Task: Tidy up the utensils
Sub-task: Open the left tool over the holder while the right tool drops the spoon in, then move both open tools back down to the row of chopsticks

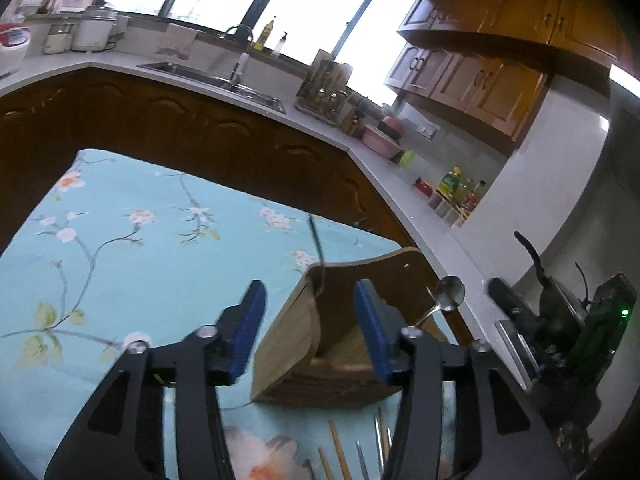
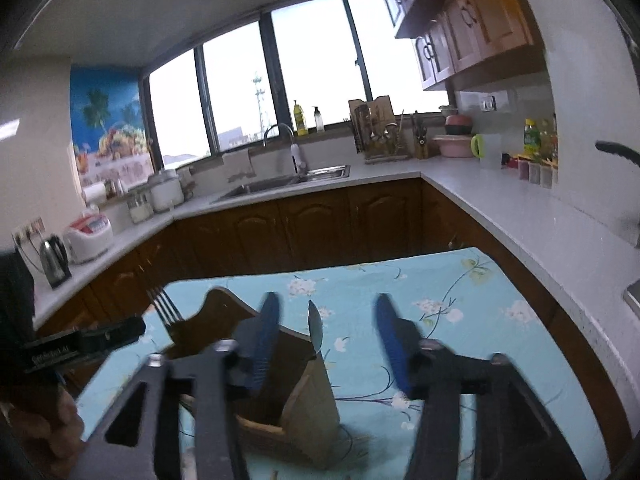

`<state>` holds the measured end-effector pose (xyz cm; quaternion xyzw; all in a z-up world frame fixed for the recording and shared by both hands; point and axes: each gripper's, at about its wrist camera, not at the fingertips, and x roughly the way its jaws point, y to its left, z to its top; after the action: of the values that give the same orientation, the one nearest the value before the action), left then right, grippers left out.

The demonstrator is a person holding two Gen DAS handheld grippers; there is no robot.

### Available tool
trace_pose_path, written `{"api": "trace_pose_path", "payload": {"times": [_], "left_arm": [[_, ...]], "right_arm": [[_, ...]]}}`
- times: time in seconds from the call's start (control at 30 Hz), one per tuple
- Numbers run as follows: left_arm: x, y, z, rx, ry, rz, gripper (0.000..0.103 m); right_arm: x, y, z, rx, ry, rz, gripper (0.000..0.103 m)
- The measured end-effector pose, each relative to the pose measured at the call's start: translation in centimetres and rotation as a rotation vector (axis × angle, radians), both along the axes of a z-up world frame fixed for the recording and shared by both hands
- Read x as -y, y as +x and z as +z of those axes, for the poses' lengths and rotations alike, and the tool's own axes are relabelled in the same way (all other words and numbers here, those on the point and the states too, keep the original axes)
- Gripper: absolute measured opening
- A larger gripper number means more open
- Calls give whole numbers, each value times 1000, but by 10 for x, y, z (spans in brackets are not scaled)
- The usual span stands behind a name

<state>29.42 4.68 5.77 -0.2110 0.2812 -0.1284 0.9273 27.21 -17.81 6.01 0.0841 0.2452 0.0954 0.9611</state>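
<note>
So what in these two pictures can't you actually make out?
- Inside of the wooden utensil holder: left wrist view, hidden by its own walls and the left gripper.
- Chopsticks: cut off by the bottom edge.
- Fork handle: right wrist view, behind the holder's back.
- Right gripper fingers: smeared by motion blur.
- Spoon handle: behind the left finger.

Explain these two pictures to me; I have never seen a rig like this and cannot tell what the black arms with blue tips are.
They are two hand-held grippers, each with a camera looking along its blue fingers. One picture is from the left gripper, the other from the right gripper. Both stand open and hold nothing. Between them, on a floral tablecloth, sits a wooden holder. A fork and a knife stand in it, and a spoon shows at its right side. Chopsticks lie on the cloth in front. Behind is a kitchen counter with a sink.
</note>
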Motion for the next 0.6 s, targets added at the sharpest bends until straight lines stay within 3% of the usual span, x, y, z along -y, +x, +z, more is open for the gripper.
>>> {"api": "trace_pose_path", "payload": {"times": [0.07, 0.13, 0.27, 0.6], "left_arm": [[-6, -13, -1, 3, -8, 21, 65], [-9, -25, -2, 4, -6, 36, 70], [-13, -51, -7, -3, -7, 60, 78], [-10, -113, -26, -50, 6, 56, 79]], "right_arm": [[7, -10, 5, 10, 41, 11, 81], [13, -20, 8, 22, 66, 13, 93], [24, -49, 12, 39, 79, 3, 98], [53, -119, -15, -18, 109, -38, 99]]}}
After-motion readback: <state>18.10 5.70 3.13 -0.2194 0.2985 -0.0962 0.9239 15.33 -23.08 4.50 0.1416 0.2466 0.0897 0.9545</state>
